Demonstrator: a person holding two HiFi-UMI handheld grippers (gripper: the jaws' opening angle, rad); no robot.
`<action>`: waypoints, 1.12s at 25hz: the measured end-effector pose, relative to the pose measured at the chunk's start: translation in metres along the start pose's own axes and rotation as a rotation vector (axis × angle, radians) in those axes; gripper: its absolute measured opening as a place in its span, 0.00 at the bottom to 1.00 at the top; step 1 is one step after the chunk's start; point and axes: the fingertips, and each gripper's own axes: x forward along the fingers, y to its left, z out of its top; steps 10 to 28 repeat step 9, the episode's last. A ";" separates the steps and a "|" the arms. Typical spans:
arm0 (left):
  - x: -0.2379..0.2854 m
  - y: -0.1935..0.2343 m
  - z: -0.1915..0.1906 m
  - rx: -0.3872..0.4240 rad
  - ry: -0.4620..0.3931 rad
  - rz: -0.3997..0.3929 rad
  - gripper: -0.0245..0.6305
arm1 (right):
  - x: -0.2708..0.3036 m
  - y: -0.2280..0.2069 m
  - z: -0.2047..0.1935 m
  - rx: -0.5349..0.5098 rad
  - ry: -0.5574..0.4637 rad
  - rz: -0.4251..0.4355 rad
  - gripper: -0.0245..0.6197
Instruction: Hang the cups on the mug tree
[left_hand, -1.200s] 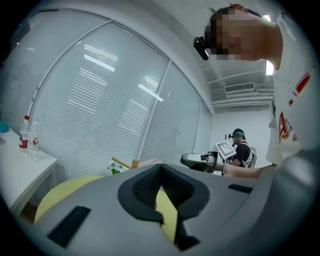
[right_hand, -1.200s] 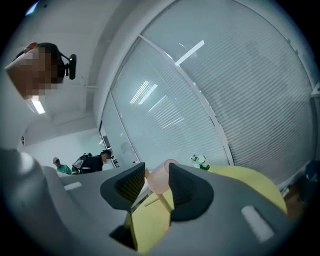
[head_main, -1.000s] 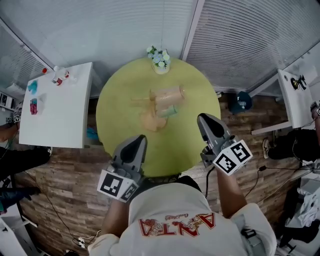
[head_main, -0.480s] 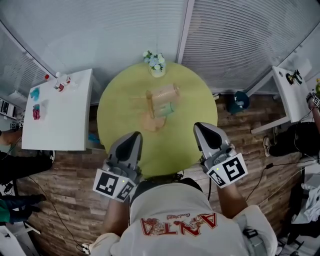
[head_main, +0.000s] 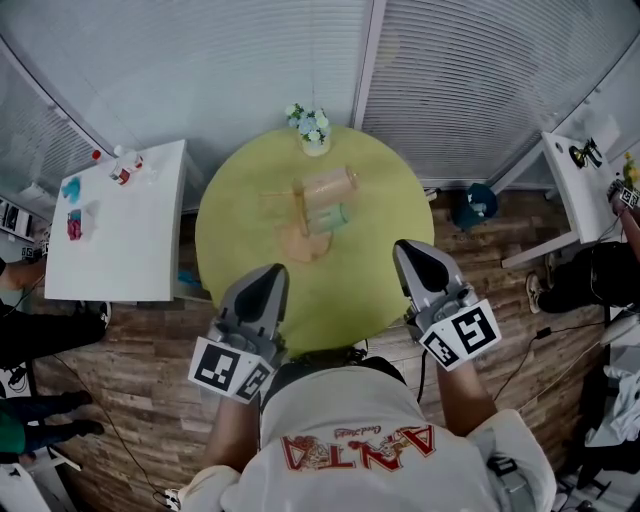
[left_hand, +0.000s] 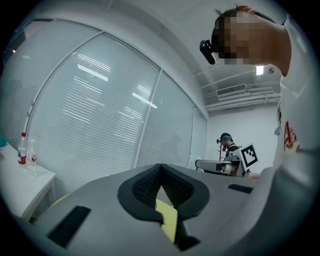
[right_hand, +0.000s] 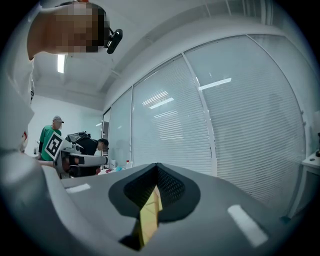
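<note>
From above, a wooden mug tree (head_main: 298, 212) stands near the middle of the round yellow-green table (head_main: 240, 200). A peach cup (head_main: 331, 184) and a small green cup (head_main: 334, 216) sit close against its right side; I cannot tell whether they hang on it. My left gripper (head_main: 271, 273) is over the table's near edge, shut and holding nothing. My right gripper (head_main: 409, 250) is over the near right edge, also shut and holding nothing. In the left gripper view the left gripper (left_hand: 160, 167) points up at the window blinds. The right gripper (right_hand: 156, 167) does the same in its own view.
A vase of flowers (head_main: 313, 128) stands at the table's far edge. A white side table (head_main: 120, 230) with small bottles is to the left, and another white table (head_main: 580, 185) to the right. Other people stand at both sides of the room. Wood floor surrounds the table.
Both grippers stay near the table's front edge; the right one has drifted slightly right and toward me. The mug tree and cups have not moved.
</note>
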 end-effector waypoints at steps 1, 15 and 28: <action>0.000 0.000 0.000 0.001 -0.001 -0.002 0.05 | 0.001 0.001 0.000 0.000 0.002 0.001 0.04; -0.002 -0.002 0.000 0.004 -0.004 -0.003 0.05 | 0.001 0.003 -0.003 0.008 0.006 0.010 0.04; -0.002 -0.002 0.000 0.004 -0.004 -0.003 0.05 | 0.001 0.003 -0.003 0.008 0.006 0.010 0.04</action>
